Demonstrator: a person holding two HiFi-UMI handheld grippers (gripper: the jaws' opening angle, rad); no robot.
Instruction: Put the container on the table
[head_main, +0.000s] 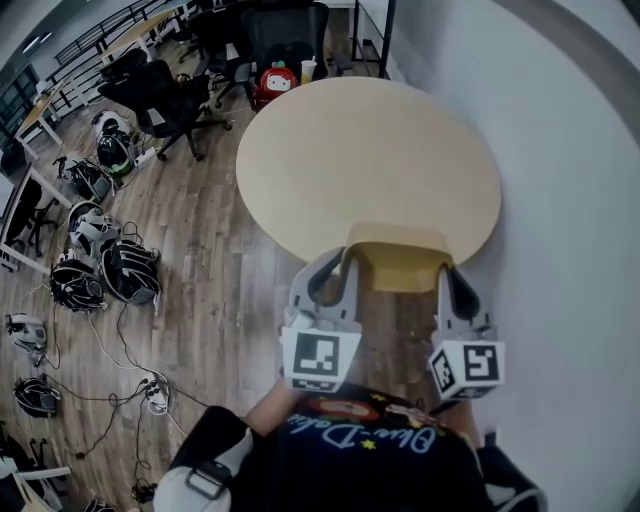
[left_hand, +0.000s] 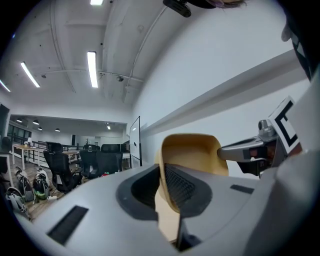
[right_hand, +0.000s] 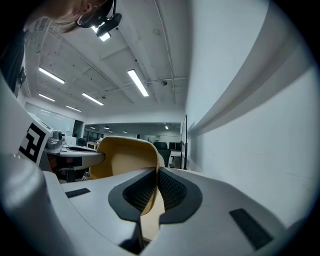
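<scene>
A tan, open-topped container (head_main: 398, 258) hangs between my two grippers, over the near edge of the round, light-wood table (head_main: 370, 150). My left gripper (head_main: 335, 275) is shut on the container's left wall, and my right gripper (head_main: 448, 285) is shut on its right wall. In the left gripper view the dark ribbed pads pinch the thin tan rim (left_hand: 192, 155) at the left gripper (left_hand: 167, 192), with the right gripper (left_hand: 250, 150) beyond it. In the right gripper view the right gripper (right_hand: 156, 192) clamps the opposite rim (right_hand: 127, 157). The container's underside is hidden.
A white wall (head_main: 570, 200) runs close along the table's right side. Black office chairs (head_main: 165, 95) and a red toy (head_main: 278, 80) stand beyond the table. Several helmet-like devices (head_main: 105, 265) and cables (head_main: 120, 370) lie on the wooden floor at left.
</scene>
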